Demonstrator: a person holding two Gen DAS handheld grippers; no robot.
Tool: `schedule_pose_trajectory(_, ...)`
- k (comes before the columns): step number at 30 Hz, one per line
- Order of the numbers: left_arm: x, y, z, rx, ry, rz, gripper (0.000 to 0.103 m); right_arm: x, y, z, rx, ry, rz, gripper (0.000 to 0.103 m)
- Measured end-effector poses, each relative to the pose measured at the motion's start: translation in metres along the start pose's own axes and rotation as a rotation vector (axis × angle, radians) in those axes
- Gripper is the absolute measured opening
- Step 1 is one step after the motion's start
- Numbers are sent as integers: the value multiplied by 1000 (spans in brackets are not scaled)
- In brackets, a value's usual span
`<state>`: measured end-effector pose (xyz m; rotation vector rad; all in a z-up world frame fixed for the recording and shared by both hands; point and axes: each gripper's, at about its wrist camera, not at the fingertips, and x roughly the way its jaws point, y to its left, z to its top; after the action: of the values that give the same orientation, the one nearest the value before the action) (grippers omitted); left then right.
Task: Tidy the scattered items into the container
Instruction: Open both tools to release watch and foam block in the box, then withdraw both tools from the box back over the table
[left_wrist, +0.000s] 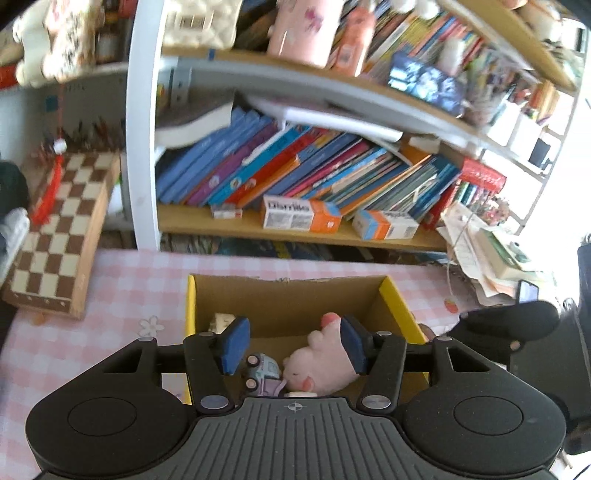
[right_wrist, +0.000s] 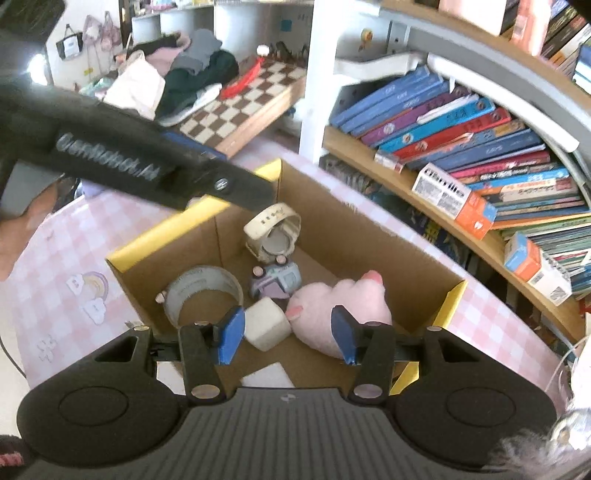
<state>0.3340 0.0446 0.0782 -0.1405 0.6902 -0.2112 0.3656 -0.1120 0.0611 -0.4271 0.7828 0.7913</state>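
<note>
An open cardboard box (right_wrist: 373, 251) with yellow flaps stands on the pink checked tablecloth; it also shows in the left wrist view (left_wrist: 288, 295). Inside lie a pink plush pig (right_wrist: 343, 299), a small toy car (right_wrist: 275, 282), a cream watch (right_wrist: 273, 232), a tape roll (right_wrist: 203, 291) and a white cube (right_wrist: 266, 326). The left wrist view shows the pig (left_wrist: 321, 363) and the car (left_wrist: 262, 373). My left gripper (left_wrist: 293, 345) is open and empty above the box. My right gripper (right_wrist: 288, 334) is open and empty over the box's near edge.
A bookshelf (left_wrist: 295, 229) full of books and small cartons stands behind the table. A chessboard box (left_wrist: 59, 236) leans at the left. A stack of papers (left_wrist: 487, 254) sits at the right. The left gripper's body (right_wrist: 110, 147) crosses the upper left of the right wrist view.
</note>
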Motion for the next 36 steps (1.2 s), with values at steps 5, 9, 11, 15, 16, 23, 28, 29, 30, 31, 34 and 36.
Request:
schedule_pose_trajectory(5, -36, -7, -13, 45, -63, 7, 62, -27, 13, 0, 13, -57, -28, 52)
schedule_pose_trajectory(9, -65, -9, -29, 55, -110, 6, 70, -49, 25, -6, 40, -107, -48, 57)
schedule_pose_trajectory(11, -77, -7, -39, 43, -127, 7, 72, -60, 30, -12, 61, -131, -61, 58)
schedule_pose_trajectory(15, -101, -4, -61, 20, -160, 10, 75, -79, 39, -27, 106, -170, -89, 60)
schedule_pose_trajectory(16, -105, -3, -66, 14, -163, 10, 75, -82, 42, -33, 115, -177, -99, 60)
schedule_pose_trajectory(23, -123, 7, -105, -23, -133, 41, 76, -101, 60, -74, 191, -213, -142, 60)
schedule_pose_trajectory(28, -127, 11, -127, -51, -137, 81, 80, -102, 75, -98, 216, -226, -173, 64)
schedule_pose_trajectory(29, -127, 11, -131, -53, -136, 85, 80, -101, 79, -102, 217, -226, -177, 65)
schedule_pose_trajectory(30, -127, 11, -135, -54, -134, 90, 80, -99, 81, -105, 217, -225, -181, 65)
schedule_pose_trajectory(31, -126, 10, -139, -55, -131, 95, 80, -97, 84, -108, 217, -217, -181, 68)
schedule_pose_trajectory(34, -124, 9, -149, -54, -117, 108, 80, -89, 90, -115, 214, -195, -182, 70)
schedule_pose_trajectory(36, -122, 7, -156, -49, -108, 119, 80, -84, 94, -120, 212, -180, -183, 70)
